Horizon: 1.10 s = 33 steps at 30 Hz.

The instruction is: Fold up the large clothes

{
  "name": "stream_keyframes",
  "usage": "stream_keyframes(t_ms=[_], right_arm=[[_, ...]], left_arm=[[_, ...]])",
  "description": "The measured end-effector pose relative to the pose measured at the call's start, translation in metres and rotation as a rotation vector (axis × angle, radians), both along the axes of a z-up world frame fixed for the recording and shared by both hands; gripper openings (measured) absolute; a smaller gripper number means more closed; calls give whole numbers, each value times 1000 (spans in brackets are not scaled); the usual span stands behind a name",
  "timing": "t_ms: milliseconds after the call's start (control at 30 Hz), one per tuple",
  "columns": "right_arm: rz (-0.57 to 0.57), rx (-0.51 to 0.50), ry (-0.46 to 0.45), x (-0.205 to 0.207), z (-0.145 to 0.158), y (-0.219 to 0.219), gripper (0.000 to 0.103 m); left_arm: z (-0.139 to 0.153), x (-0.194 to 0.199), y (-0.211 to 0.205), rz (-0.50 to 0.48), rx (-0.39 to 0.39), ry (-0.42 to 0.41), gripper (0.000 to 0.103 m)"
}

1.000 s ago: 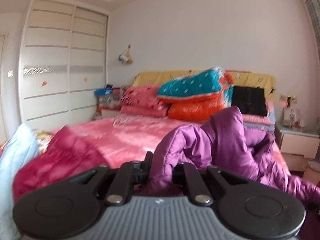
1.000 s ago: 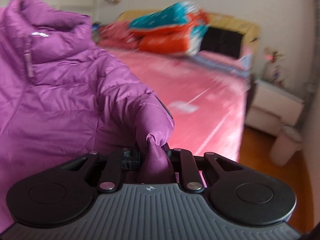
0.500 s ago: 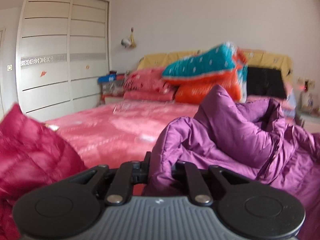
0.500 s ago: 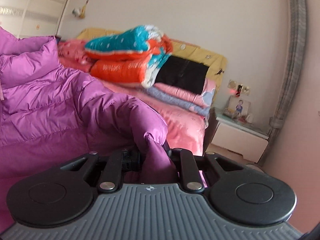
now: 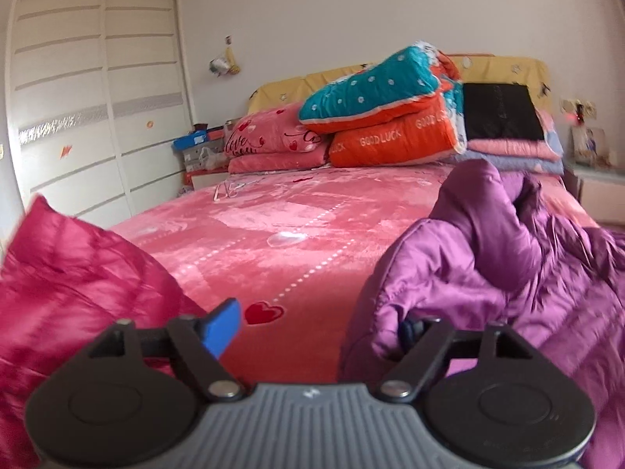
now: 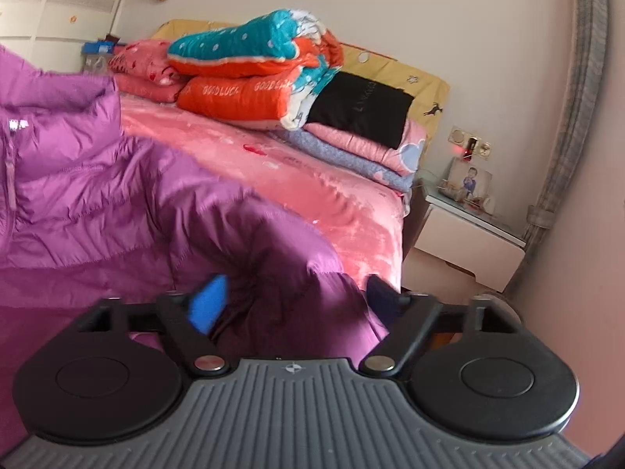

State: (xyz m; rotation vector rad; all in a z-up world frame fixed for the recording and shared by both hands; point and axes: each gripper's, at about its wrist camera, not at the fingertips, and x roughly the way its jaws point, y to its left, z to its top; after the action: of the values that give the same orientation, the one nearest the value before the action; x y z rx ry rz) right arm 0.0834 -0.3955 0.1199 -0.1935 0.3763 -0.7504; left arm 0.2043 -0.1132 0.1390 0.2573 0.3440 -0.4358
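Observation:
A purple puffer jacket lies crumpled on the pink bed, at the right of the left wrist view. My left gripper is open, its blue left pad bare, its right finger half buried in the jacket's edge. In the right wrist view the jacket fills the left, collar and zipper up. My right gripper is open, with a fold of the jacket lying loose between its fingers.
A magenta puffer garment lies at the left. Folded quilts and pillows are stacked at the headboard. A white wardrobe stands at the left; a nightstand stands right of the bed.
Both grippers have opened and let go of the purple jacket, which now rests on the bed. Both have dropped lower toward the bed.

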Motion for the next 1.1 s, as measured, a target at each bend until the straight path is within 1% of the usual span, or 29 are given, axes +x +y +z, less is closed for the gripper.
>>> stream_keyframes(t_ms=[67, 100, 200, 267, 333, 433, 533, 567, 633, 667, 733, 767, 867, 967, 1100], right_arm=[[7, 22, -13, -9, 5, 3, 101], [5, 23, -15, -14, 7, 7, 101], [3, 21, -28, -32, 16, 20, 101], [6, 43, -49, -48, 21, 28, 101], [12, 65, -67, -65, 25, 38, 102], [8, 99, -101, -90, 26, 56, 103], [11, 157, -138, -114, 23, 71, 103], [14, 184, -155, -121, 21, 76, 103], [16, 247, -189, -136, 14, 85, 103], [13, 269, -198, -141, 10, 89, 103], [-1, 303, -208, -151, 2, 97, 103], [-8, 318, -209, -155, -3, 101, 103], [-14, 340, -194, -163, -14, 108, 103], [-20, 355, -189, -168, -20, 110, 103], [-11, 412, -196, -176, -20, 108, 103]], left_arm=[[5, -9, 5, -11, 72, -14, 85], [8, -14, 8, -16, 109, -16, 86], [14, -27, 19, -42, 162, 9, 88], [15, -34, 27, -53, 211, 28, 93], [18, -37, 33, -36, 234, 39, 93], [28, -40, 42, -2, 163, 74, 93], [41, -45, 35, -6, 94, 45, 93], [48, -42, 31, 6, 48, 46, 93], [61, -30, 25, 43, -67, 84, 93], [66, -27, 20, 64, -103, 86, 93], [72, -29, 13, 73, -117, 61, 93], [72, -34, 11, 55, -115, 54, 93], [63, -52, 16, 18, -78, 48, 93], [51, -78, 37, 5, -46, 45, 90], [39, -121, 81, 9, -77, 98, 88]])
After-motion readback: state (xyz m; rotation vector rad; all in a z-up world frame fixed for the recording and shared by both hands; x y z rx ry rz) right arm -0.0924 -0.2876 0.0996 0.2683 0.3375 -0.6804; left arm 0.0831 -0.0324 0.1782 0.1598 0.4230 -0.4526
